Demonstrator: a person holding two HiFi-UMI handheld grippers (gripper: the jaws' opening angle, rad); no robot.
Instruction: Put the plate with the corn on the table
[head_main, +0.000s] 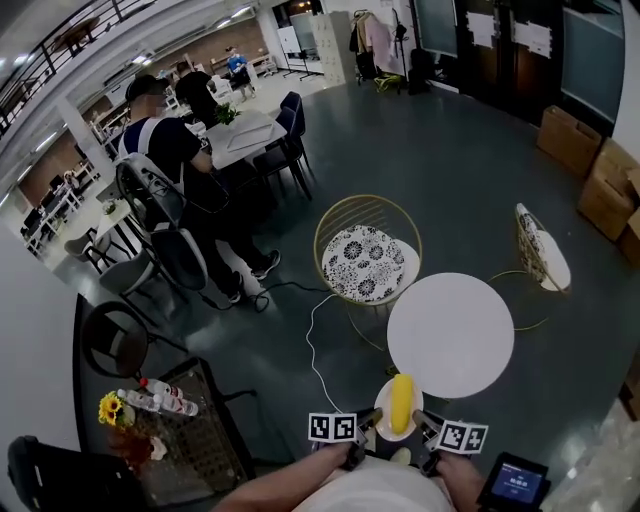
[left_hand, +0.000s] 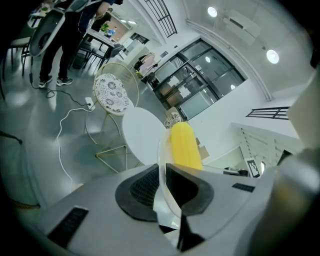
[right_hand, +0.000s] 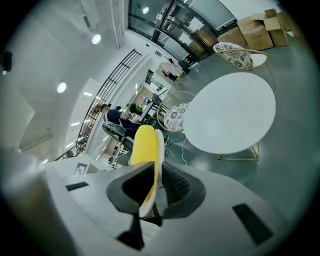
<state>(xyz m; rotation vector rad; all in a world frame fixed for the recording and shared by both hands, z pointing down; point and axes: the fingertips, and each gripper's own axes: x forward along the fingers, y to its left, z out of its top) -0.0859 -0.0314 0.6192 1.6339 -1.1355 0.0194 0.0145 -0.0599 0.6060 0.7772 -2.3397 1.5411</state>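
Holding a white plate in the air, about level, just short of the near edge of the round white worktop and not yet on it. Clamped on the plate's left rim with the left gripper, jaws closed onto the thin edge. Same on the opposite rim with the right gripper, pads pressed on either face. Carrying one yellow corn lying flat across the middle of the plate, long axis running away from the person toward the worktop (crosswise to the line between the two grippers).

Beyond the worktop, a gold wire chair with a flowered cushion, close to its far left edge. To the far right, a second chair of the same kind. On the grey floor, a white cable snaking past the worktop's left side. Farther left, a person in dark clothes among office chairs. Nothing lying on the worktop's top.
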